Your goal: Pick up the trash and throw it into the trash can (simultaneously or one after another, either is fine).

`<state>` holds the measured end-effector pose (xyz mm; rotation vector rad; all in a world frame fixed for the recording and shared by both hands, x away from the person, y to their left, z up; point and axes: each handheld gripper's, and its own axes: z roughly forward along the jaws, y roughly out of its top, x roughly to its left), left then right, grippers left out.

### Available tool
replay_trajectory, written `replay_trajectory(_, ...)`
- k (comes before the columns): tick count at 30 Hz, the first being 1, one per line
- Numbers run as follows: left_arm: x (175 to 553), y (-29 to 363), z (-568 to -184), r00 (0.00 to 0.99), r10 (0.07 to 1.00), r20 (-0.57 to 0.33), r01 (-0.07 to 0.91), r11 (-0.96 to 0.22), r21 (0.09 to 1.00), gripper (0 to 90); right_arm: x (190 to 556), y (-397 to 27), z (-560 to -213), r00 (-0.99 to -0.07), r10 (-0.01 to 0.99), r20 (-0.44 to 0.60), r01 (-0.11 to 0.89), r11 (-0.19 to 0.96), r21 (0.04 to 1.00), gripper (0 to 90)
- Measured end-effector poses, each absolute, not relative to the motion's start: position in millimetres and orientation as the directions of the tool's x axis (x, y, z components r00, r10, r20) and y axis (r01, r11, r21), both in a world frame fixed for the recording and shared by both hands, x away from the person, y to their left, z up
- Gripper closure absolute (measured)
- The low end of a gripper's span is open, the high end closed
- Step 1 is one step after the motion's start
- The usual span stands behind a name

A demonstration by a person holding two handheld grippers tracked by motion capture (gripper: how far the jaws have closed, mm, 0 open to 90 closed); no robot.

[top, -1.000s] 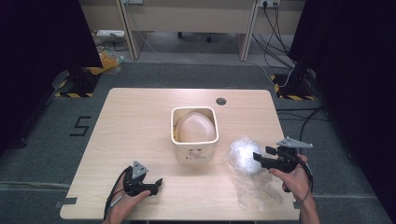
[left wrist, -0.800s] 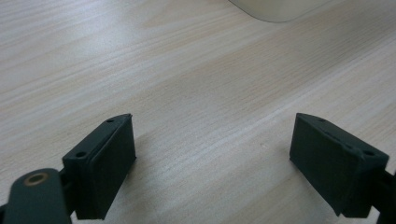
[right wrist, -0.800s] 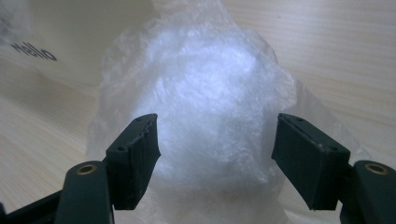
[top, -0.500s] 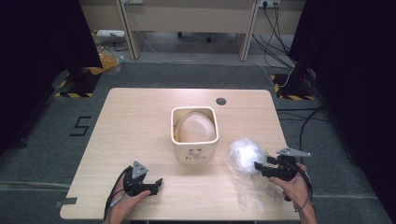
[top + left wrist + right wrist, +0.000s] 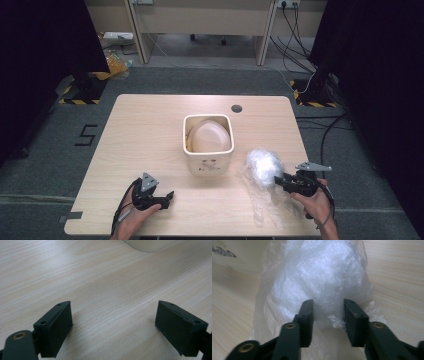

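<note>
A crumpled clear plastic bag (image 5: pixel 262 167) lies on the table right of a cream square bin (image 5: pixel 208 165) that holds a pale rounded liner. My right gripper (image 5: pixel 279 181) reaches it from the right. In the right gripper view its jaws have just been closing and now pinch the bag's (image 5: pixel 324 277) near end, gripper (image 5: pixel 328 311) shut on it. The bag's loose tail trails toward the front edge. My left gripper (image 5: pixel 167 198) rests near the front left, open (image 5: pixel 113 315) over bare wood, nothing between its fingers.
The wooden table (image 5: pixel 140 130) has a round cable hole (image 5: pixel 236 108) at the back. The bin's base (image 5: pixel 147 245) shows ahead of the left gripper, and its lettered wall (image 5: pixel 234 257) beside the bag. Dark carpet, cables and curtains surround the table.
My right gripper has sunk toward the table and its jaws have closed in on the plastic bag. The left gripper has stayed still.
</note>
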<state>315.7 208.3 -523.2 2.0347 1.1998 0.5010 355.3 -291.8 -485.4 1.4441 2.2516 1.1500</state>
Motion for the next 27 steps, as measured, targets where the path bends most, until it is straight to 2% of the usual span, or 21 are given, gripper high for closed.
replay_trajectory(3, 316, 208, -523, 0.493, 0.87, -0.025, 0.594, -0.316, 0.74, 13.2, 353, -295, -480, -0.506, 0.84, 0.196, 0.645, 0.217, 0.733, 78.9)
replay_trajectory(8, 316, 208, -523, 0.493, 0.869, -0.025, 0.594, -0.316, 0.74, 13.2, 351, -299, -467, -0.525, 0.831, 0.184, 0.609, 0.216, 0.763, 86.5)
replay_trajectory(18, 316, 208, -523, 0.493, 0.87, -0.025, 0.594, -0.316, 0.74, 13.2, 344, -299, -421, -0.582, 0.789, 0.197, 0.5, 0.156, 0.852, 88.7)
replay_trajectory(27, 316, 208, -523, 0.493, 0.87, -0.025, 0.594, -0.316, 0.74, 13.2, 359, -274, -351, -0.68, 0.714, 0.163, 0.358, 0.13, 0.925, 89.0)
